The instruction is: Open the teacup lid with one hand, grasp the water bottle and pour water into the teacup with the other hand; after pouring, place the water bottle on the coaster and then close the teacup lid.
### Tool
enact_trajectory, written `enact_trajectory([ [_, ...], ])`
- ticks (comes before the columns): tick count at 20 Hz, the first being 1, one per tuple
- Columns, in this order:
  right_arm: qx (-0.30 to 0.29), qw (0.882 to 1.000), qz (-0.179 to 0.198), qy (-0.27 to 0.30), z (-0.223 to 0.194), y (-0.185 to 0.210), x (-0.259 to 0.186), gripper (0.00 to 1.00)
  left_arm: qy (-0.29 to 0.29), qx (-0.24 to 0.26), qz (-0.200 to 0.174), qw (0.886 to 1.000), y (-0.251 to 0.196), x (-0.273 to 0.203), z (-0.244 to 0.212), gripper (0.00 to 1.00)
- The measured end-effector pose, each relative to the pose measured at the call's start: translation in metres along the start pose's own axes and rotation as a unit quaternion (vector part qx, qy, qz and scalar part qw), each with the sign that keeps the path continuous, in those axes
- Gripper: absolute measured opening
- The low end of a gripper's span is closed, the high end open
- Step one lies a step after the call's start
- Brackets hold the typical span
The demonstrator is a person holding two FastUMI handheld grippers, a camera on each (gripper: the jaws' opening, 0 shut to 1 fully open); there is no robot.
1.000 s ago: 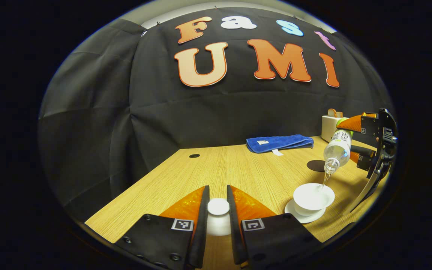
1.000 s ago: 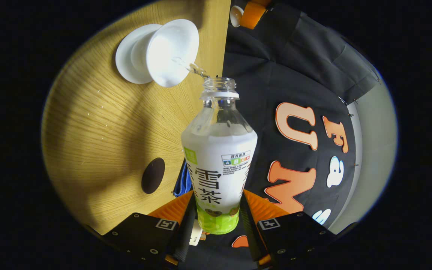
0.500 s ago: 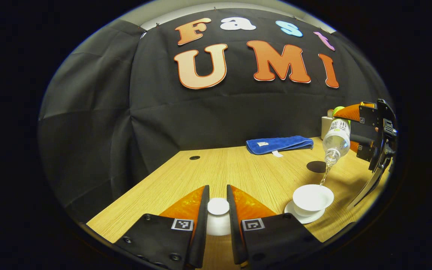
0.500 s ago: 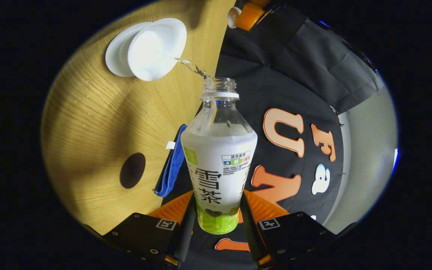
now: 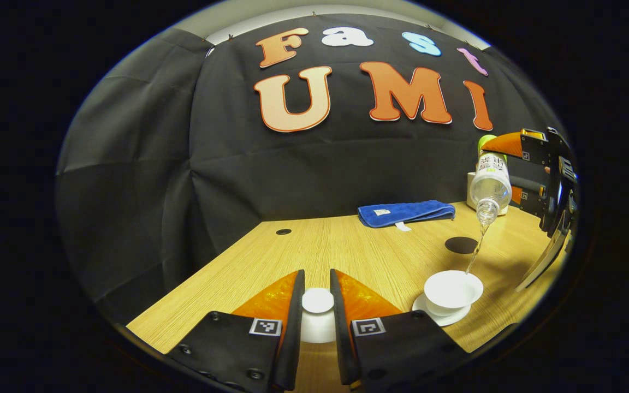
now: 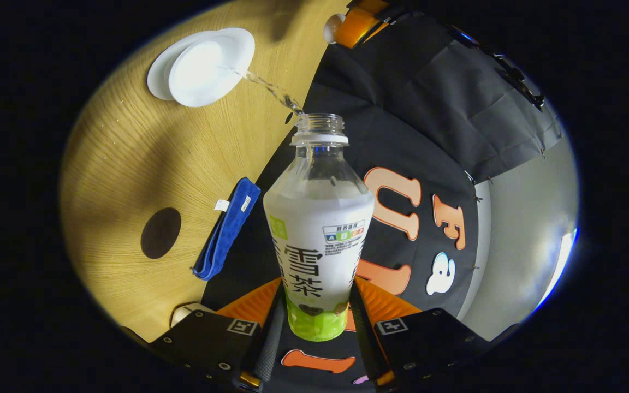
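Water is pouring: in the right gripper view the right gripper (image 6: pixel 314 322) at the bottom centre has both fingers pressed on the lower, green-banded part of the water bottle (image 6: pixel 319 229), which runs up the middle of the frame with its open mouth near the top centre. A thin stream leaves that mouth and arcs to the upper left, landing in the white teacup (image 6: pixel 209 65), which sits on its white saucer (image 6: pixel 156 82) on the wooden table (image 6: pixel 129 164). Lower left in this view lies the dark round coaster (image 6: pixel 160 232), bare on the wood, and just right of it the folded blue towel (image 6: pixel 227 228). Over in the left gripper view, the left gripper (image 5: pixel 317 322) at the bottom centre is clamped on the white teacup lid (image 5: pixel 317 314), fingers on either side of its knob, held off to the left of the cup. The teacup (image 5: pixel 452 290) stands uncovered at the lower right of that frame, on its saucer (image 5: pixel 440 316), with the stream dropping into it from the tilted water bottle (image 5: pixel 490 185) at the right edge, neck down, gripped by the right gripper (image 5: pixel 533 174). The coaster (image 5: pixel 461 245) sits just behind the cup, apart from it, and the blue towel (image 5: pixel 406 211) lies farther back along the table (image 5: pixel 320 251) edge by the black cloth. A small pale box (image 5: pixel 472 188) peeks out behind the bottle; what it holds cannot be told.
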State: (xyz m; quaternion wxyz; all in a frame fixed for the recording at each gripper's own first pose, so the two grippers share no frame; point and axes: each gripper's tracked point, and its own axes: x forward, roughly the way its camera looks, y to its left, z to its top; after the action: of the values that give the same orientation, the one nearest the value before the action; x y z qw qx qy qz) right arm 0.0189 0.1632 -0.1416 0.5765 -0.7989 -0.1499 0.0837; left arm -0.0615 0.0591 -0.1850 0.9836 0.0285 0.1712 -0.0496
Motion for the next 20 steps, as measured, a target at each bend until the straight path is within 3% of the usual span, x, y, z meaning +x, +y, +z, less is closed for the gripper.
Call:
enact_trajectory([
  [8, -0.029, 0.999, 0.017, -0.027, 0.012, -0.002, -0.003, 0.64, 0.002, 0.009, -0.003, 1.0, -0.003, -0.002, -0.004, 0.33],
  [20, -0.067, 0.995, 0.0, -0.069, 0.04, 0.005, 0.004, 0.64, 0.001, 0.006, -0.006, 1.0, -0.004, -0.003, -0.004, 0.33],
])
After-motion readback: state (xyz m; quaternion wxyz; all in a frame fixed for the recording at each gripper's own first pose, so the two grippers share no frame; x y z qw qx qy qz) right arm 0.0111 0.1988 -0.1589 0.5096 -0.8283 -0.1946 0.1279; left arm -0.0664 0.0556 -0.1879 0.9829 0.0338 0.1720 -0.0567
